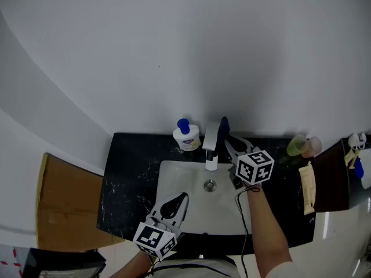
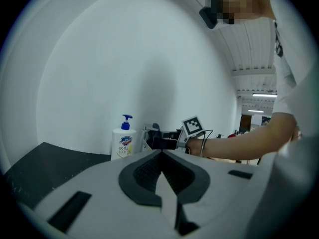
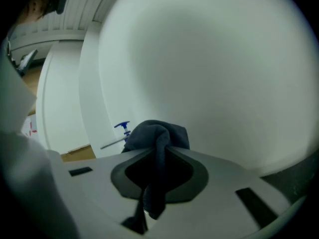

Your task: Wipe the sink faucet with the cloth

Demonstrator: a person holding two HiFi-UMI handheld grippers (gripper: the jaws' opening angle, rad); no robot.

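The right hand-held gripper (image 3: 160,151) is clamped on the dark blue cloth (image 3: 158,132), which bunches out past its tips at the far right side of the faucet (image 1: 211,142), probably touching it, though the head view is too small to be sure. The wipe should go best with a firm grip and light pressure, drawing the wad along the spout toward the nozzle, clear of the soap bottle (image 1: 186,135) just left. The left hand-held gripper (image 1: 181,200), jaws together and empty, hovers over the sink's (image 1: 174,178) near part.
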